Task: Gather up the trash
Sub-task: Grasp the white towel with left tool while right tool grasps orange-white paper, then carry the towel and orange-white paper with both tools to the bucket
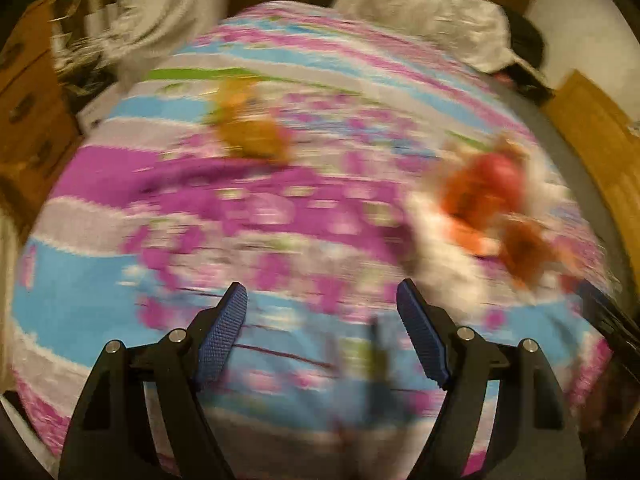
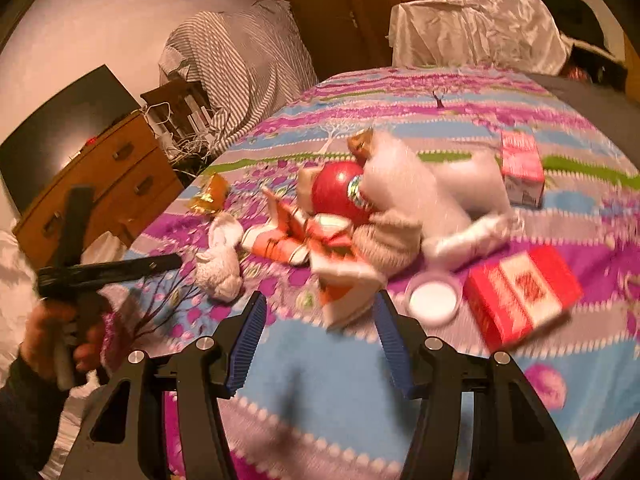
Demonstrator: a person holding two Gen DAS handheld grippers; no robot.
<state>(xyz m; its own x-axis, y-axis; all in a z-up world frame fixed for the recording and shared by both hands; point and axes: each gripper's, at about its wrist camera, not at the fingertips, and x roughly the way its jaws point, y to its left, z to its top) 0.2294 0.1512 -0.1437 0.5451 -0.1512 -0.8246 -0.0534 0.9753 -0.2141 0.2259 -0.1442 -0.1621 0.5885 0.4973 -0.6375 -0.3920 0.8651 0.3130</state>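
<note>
**Bedroom clean-up: litter lying across patterned bedspread**

Bedspread (image 1: 120, 300) in pink, blue and grey is streaking past the left wrist camera, badly blurred; the left gripper (image 1: 322, 298) is hanging over it, jaws apart and empty, an orange wrapper (image 1: 250, 128) well ahead.

From the right wrist, the right gripper (image 2: 320, 304) is gaping empty just short of the trash pile (image 2: 340, 216), a red box (image 2: 520, 292) lying right of it.
</note>
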